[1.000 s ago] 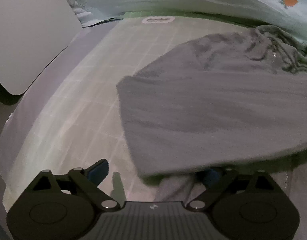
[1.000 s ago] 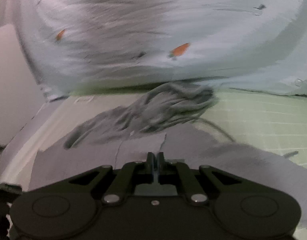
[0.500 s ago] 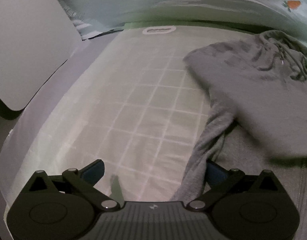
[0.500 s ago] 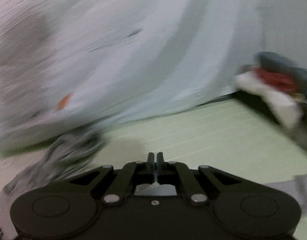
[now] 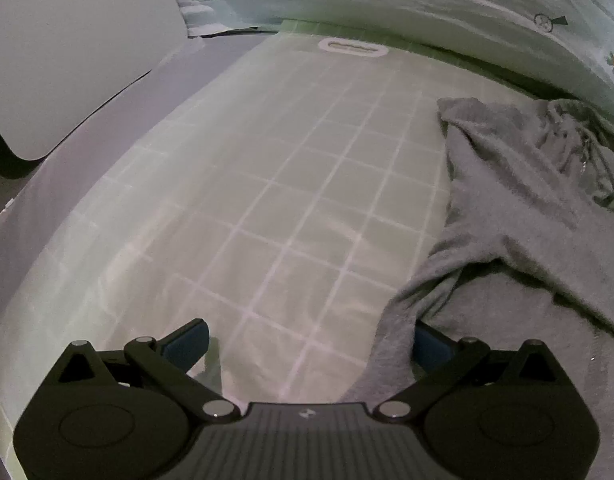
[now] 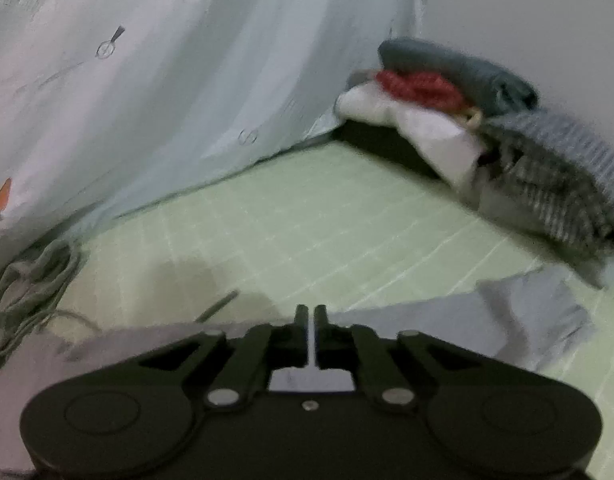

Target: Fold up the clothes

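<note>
Red knit [image 6: 421, 88] only in R view

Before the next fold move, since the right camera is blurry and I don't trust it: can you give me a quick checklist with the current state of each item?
1. Left gripper open: ok, fingers wide apart.
2. Grey sweatshirt lying flat: not ok, bunched and rumpled.
3. Sleeve clear of the left gripper: not ok, it drapes over one finger.
4. Right gripper shut: ok; holding cloth, cannot tell.
5. Grid mat bare for spreading: ok.
6. Clothes pile apart from the working area: ok.
</note>
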The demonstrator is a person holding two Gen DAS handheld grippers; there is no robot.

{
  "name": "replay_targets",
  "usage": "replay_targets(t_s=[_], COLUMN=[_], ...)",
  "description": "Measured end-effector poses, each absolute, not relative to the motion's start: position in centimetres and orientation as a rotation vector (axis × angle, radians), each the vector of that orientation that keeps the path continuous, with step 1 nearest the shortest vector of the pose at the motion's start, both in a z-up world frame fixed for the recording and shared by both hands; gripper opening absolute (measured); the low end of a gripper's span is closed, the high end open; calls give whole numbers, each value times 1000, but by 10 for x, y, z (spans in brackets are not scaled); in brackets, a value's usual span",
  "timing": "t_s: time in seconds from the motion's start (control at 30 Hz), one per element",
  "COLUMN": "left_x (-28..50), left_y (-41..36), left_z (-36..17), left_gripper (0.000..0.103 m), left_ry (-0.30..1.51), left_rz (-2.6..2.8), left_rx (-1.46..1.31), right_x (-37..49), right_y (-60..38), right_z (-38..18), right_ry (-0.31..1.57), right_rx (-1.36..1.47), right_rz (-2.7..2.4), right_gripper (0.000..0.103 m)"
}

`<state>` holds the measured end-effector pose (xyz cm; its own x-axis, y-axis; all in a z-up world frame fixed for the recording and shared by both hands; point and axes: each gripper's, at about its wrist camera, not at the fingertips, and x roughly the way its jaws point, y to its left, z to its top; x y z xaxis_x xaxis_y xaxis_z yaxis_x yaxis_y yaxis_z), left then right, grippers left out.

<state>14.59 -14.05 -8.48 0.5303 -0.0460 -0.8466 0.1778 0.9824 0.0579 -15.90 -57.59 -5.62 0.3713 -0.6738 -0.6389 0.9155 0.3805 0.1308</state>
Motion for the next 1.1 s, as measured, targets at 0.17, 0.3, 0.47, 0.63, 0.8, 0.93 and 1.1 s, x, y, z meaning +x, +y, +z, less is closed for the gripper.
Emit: replay_targets(t_s=[0.17,0.3,0.47,0.63,0.8,0.93,1.1], left_x=[145,153,167,176,196,200,194], left_y=[-145,-162,-191,-203,-185,-173,-178], left_z=[-68,-64,-76,-86,-90,-93,-94], left_gripper=[102,102,102,102,103,103,103], left_ry=[952,927,956,930,942,974,956], left_rz=[-187,-279,-368,-325,-184,-185,-171], left_rx=[124,165,272,375,367,263,273], right_x=[-145,-137,-131,-123,-117,-111,-112], right_y=[-564,-565,-567,-563,-561,-557,-555], right_z=[-72,-87,-98,-102,-107,-110,-109], right_ry=[601,650,681,724,765,794,788], right_rx=[553,605,637,577,524,471,454], right_rz=[-992,-958,-933,-923,-929,-930,-912], right_gripper=[42,57,79,86,89,91,84])
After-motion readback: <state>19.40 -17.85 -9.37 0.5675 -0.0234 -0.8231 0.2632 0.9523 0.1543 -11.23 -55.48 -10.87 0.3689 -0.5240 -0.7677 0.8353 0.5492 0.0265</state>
